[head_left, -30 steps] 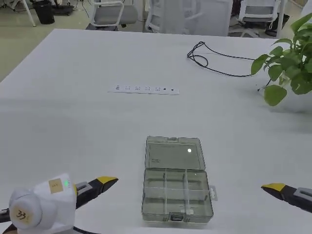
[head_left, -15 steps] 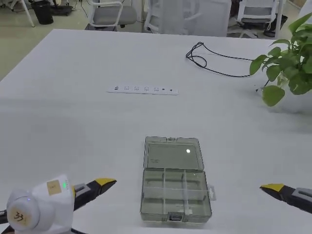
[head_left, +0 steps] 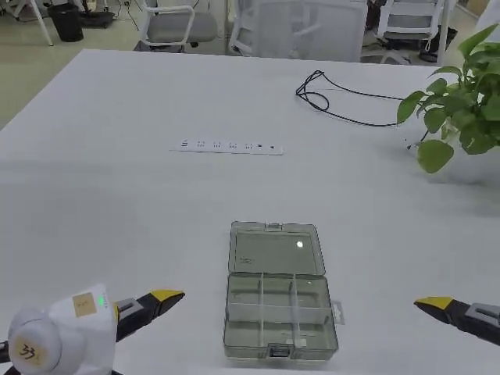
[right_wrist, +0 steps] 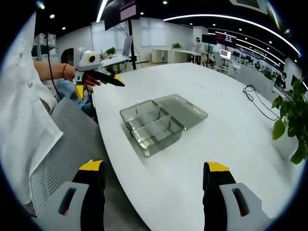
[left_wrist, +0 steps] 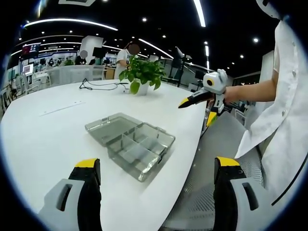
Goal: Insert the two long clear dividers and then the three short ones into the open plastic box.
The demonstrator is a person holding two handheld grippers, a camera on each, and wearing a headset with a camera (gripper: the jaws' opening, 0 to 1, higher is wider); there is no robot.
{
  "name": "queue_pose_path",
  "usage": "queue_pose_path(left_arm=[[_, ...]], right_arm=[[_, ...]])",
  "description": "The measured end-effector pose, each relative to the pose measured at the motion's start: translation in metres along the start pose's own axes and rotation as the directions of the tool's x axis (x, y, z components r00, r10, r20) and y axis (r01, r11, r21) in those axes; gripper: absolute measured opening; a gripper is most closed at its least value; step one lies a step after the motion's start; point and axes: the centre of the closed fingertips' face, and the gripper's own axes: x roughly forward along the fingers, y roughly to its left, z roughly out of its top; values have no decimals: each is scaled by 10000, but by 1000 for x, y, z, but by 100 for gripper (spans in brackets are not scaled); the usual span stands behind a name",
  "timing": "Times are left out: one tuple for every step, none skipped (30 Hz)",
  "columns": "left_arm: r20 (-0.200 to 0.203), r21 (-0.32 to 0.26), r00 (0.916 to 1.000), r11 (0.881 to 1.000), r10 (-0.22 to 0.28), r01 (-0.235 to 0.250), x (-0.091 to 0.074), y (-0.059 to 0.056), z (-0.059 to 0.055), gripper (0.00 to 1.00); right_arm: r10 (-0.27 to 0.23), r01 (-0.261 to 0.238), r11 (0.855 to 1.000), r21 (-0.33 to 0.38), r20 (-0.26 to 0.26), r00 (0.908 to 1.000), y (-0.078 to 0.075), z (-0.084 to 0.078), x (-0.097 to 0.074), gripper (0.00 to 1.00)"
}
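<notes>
The clear plastic box (head_left: 279,314) lies near the table's front edge with its lid (head_left: 273,250) folded open away from me. Clear dividers stand inside it and split it into several compartments. My left gripper (head_left: 162,300) hovers to the left of the box, open and holding nothing; its own view shows the box (left_wrist: 134,143) ahead between the wide-apart jaws (left_wrist: 156,166). My right gripper (head_left: 434,305) hovers to the right of the box, also open and holding nothing, with the box (right_wrist: 153,123) ahead of its jaws (right_wrist: 154,168).
A white power strip (head_left: 226,146) lies mid-table. A black cable (head_left: 332,98) coils at the far right, next to a potted plant (head_left: 461,117). Office chairs (head_left: 176,19) stand beyond the far edge of the white table (head_left: 101,195).
The head view has tilted slightly, so everything sits a little lower in the picture. Box and both grippers keep their places.
</notes>
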Motion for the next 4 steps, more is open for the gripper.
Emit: queue_pose_path(left_arm=[[1, -2, 10000, 10000, -2, 2, 0, 0, 0, 100], [-20, 14, 10000, 10000, -1, 1, 0, 0, 0, 100], [-23, 37, 10000, 10000, -1, 1, 0, 0, 0, 100], [-4, 21, 10000, 10000, -12, 12, 0, 0, 0, 100]], right_arm=[[8, -8, 10000, -11, -8, 10000, 0, 0, 0, 84], [17, -17, 10000, -22, -22, 10000, 1, 0, 0, 84], [22, -22, 10000, -15, -22, 10000, 1, 0, 0, 84], [25, -25, 10000, -18, 3, 10000, 1, 0, 0, 84]])
